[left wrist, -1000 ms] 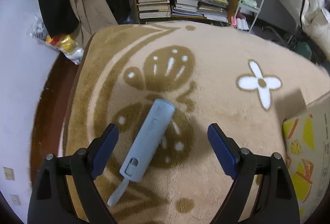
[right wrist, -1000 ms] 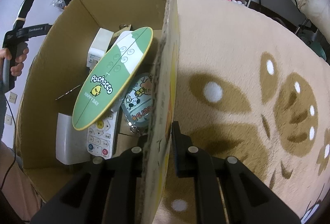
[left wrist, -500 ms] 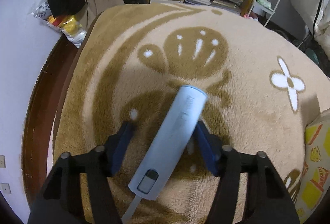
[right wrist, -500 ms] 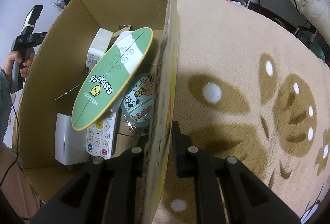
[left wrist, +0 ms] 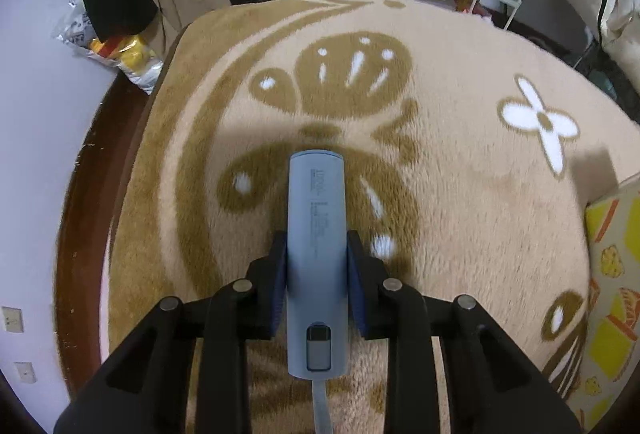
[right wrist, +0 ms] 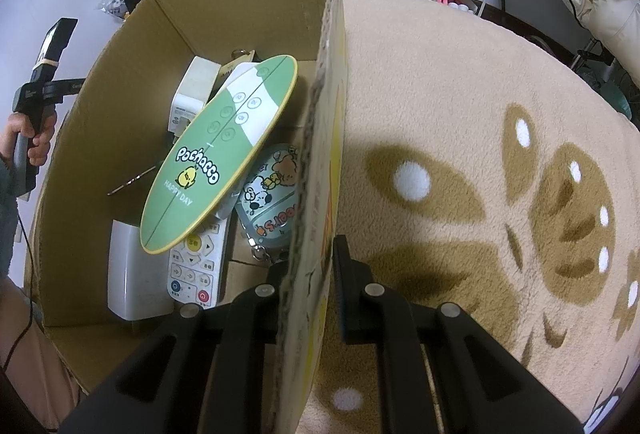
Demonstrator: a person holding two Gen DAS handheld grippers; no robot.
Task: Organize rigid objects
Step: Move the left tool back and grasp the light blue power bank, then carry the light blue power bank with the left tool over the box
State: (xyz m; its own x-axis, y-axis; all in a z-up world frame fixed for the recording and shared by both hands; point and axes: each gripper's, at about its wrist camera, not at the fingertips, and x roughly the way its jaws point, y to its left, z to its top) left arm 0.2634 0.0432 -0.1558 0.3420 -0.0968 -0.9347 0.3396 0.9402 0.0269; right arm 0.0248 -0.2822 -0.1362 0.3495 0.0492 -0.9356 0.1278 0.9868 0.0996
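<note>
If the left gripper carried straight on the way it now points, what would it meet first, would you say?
Most likely the plush beige blanket just beyond its fingertips. The left gripper points steeply down, its jaws closing on the grey-blue cylindrical case; depth past the case's far end is unclear.

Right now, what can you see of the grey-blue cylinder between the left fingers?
The matte grey-blue plastic cylinder lies lengthwise on the beige and brown patterned plush blanket, pointing away from the camera. Faint print runs along its top; a dark rectangular slider sits near the near end, where a thin grey strap trails off. The left gripper is closing on it, blue-padded fingers against both sides.
</note>
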